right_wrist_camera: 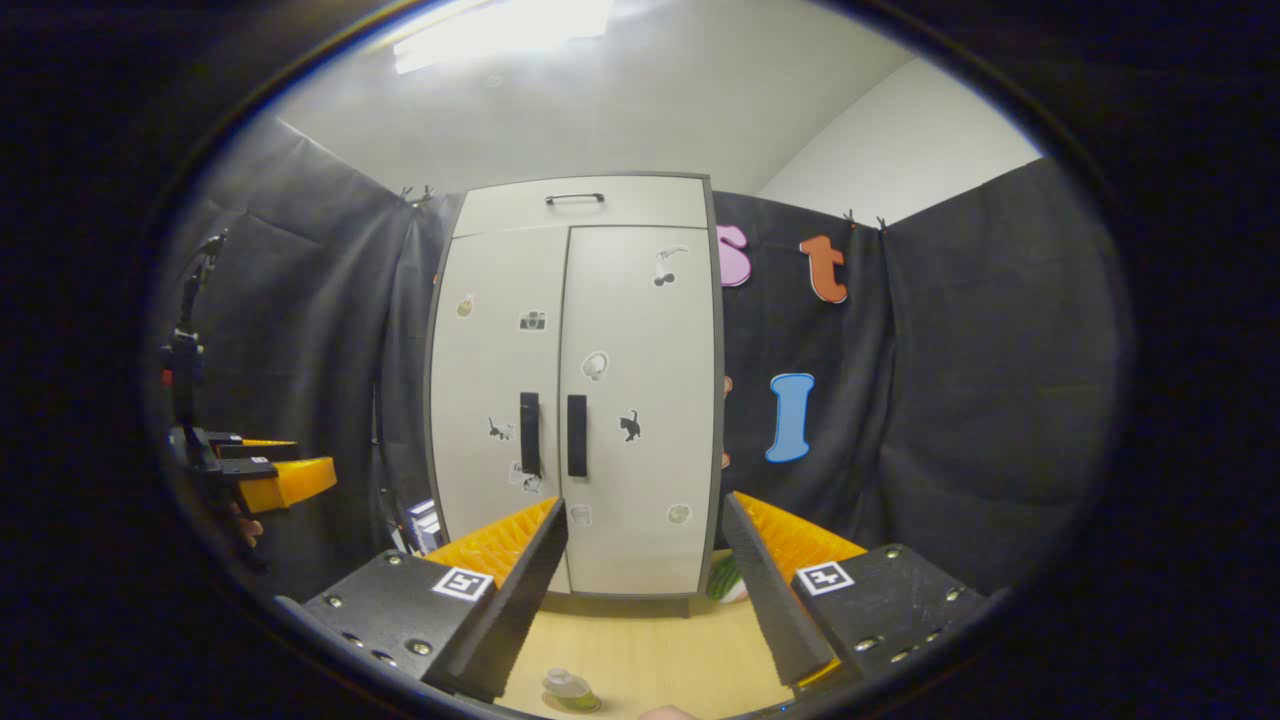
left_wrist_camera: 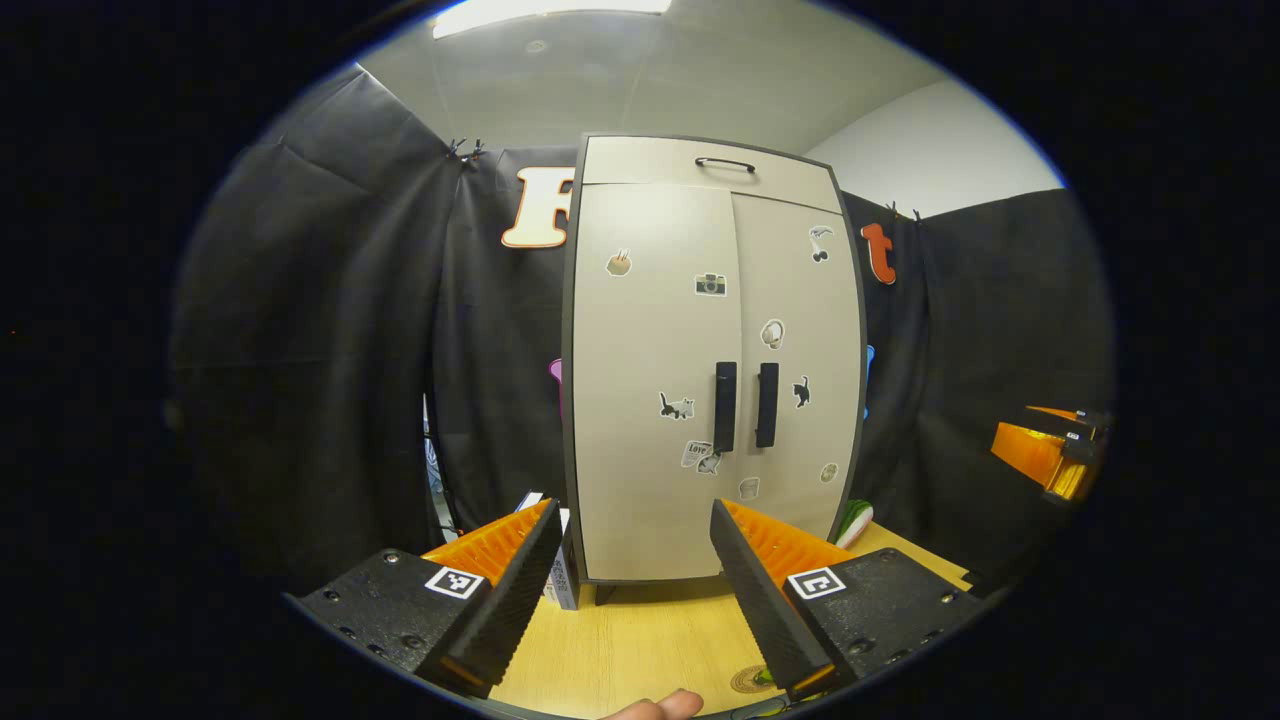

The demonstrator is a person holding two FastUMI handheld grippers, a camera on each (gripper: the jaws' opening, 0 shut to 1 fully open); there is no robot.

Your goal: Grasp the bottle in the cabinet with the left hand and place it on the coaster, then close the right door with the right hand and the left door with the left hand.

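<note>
Left gripper view: cabinet (left_wrist_camera: 710, 360) doors meet flush, table (left_wrist_camera: 640, 640) edge near

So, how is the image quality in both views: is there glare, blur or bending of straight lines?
Left gripper view: sharp; the cabinet bulges outward from fisheye distortion, and a ceiling light glares mildly at the top edge. Right gripper view: the ceiling light is blown out to white, and the bottle at the bottom edge looks soft.
</note>
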